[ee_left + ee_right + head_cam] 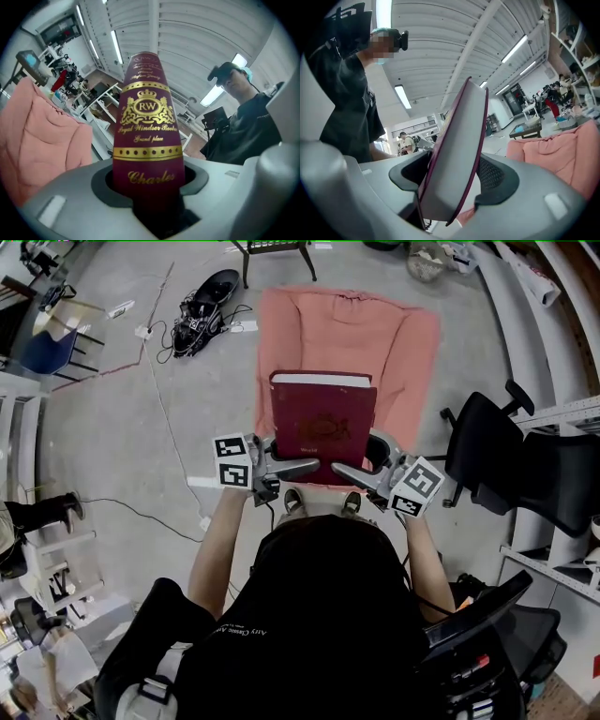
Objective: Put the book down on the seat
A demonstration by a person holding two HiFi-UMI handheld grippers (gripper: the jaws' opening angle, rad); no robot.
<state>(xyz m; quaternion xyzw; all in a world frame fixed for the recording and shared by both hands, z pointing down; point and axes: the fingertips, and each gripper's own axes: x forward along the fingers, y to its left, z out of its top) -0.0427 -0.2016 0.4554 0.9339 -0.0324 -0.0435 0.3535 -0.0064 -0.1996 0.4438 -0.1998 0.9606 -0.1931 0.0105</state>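
A dark red book [322, 418] with gold lettering stands upright in front of me, above the pink armchair [349, 329] and its seat. My left gripper [306, 466] is at the book's lower left corner. In the left gripper view the spine [147, 122] fills the gap of this gripper [150, 187], whose jaws are shut on it. My right gripper [345, 472] is at the lower right corner. In the right gripper view the book's page edge [457, 154] stands between the jaws of that gripper [454, 183], leaning on one pad with a gap to the other.
A black office chair [525, 465] stands to the right of the armchair, with white shelving [562, 568] beyond it. Cables and a black device [202, 310] lie on the concrete floor at the upper left. My feet [293, 501] are just before the armchair.
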